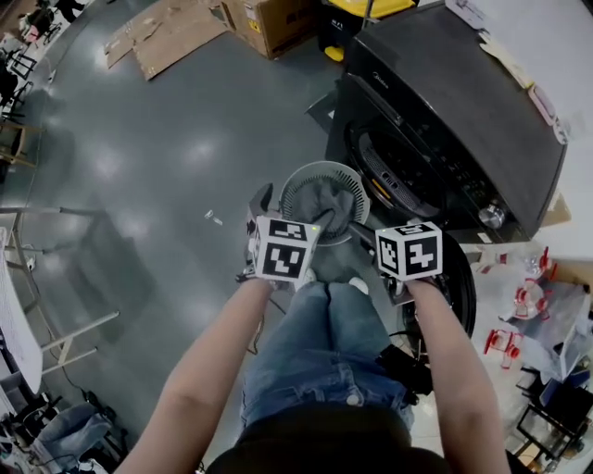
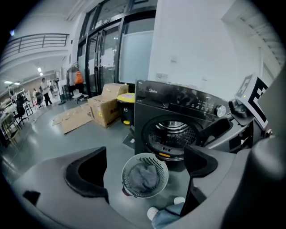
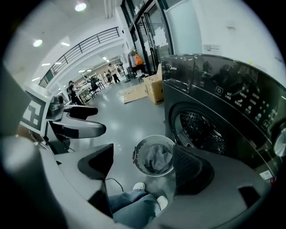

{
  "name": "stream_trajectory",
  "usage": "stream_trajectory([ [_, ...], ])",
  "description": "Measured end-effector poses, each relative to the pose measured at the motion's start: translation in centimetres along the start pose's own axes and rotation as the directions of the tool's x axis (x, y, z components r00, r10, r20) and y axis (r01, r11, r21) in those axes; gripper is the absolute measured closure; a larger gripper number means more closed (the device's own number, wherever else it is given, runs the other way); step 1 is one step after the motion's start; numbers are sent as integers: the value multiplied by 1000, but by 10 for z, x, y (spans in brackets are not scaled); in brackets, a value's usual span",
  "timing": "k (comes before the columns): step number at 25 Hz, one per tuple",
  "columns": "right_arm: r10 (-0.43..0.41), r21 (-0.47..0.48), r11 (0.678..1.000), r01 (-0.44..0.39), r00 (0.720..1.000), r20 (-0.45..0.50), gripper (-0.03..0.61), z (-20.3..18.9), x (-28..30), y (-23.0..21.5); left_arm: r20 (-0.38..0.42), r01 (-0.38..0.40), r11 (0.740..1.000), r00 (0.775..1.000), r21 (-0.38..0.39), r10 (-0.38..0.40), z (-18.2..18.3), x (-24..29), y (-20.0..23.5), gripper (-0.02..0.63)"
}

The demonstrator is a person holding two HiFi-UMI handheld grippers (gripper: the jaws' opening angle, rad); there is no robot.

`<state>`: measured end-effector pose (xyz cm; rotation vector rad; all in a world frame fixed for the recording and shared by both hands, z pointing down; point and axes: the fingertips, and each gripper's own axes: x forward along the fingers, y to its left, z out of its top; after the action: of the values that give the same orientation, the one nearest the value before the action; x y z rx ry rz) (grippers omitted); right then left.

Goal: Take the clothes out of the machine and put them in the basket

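Below the left gripper [image 2: 144, 163] and right gripper [image 3: 143, 165], clothes [image 1: 326, 199] lie in the basket [image 1: 289, 190]; both pairs of jaws spread, empty.

Large open hall, workshop or test-lab sort, not home. Polished grey concrete floor [image 1: 139, 139] with glare spots. Black front-loading washing machine [image 1: 463, 111] standing free on open floor against white wall [image 2: 192, 44]. Cardboard boxes [image 2: 105, 109] and flattened cardboard sheets [image 1: 167, 37] lying about; yellow-lidded bin [image 2: 126, 100] beside boxes. Tall dark-framed glass doors [image 2: 103, 53]. Railed mezzanine [image 3: 89, 42] overhead, round ceiling lights [image 3: 80, 6]. Far end: people [image 2: 44, 87] standing among furniture. Metal-legged white table [image 1: 17, 333] at edge.
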<state>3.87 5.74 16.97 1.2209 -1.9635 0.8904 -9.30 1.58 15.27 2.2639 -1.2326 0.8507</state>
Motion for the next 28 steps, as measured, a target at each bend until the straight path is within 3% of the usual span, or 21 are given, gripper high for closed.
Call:
stream_trajectory([
  [3, -8, -35, 999, 9, 1000, 20, 166, 7, -15, 3, 22, -14, 1000, 1000, 17, 14, 10, -12, 0, 72],
  [9, -22, -98, 995, 24, 999, 30, 166, 8, -44, 7, 56, -40, 997, 997, -63, 44, 22, -30, -10, 72],
  [14, -20, -173, 984, 36, 995, 93, 166, 9, -85, 7, 112, -62, 993, 991, -97, 73, 36, -55, -34, 73],
  [18, 8, -139, 990, 10, 991, 130, 166, 4, -111, -2, 134, -94, 992, 985, -87, 105, 44, -77, -60, 72],
  [28, 69, -82, 995, -49, 962, 265, 166, -7, -198, -13, 167, -179, 970, 964, -165, 206, 42, -139, -106, 72],
])
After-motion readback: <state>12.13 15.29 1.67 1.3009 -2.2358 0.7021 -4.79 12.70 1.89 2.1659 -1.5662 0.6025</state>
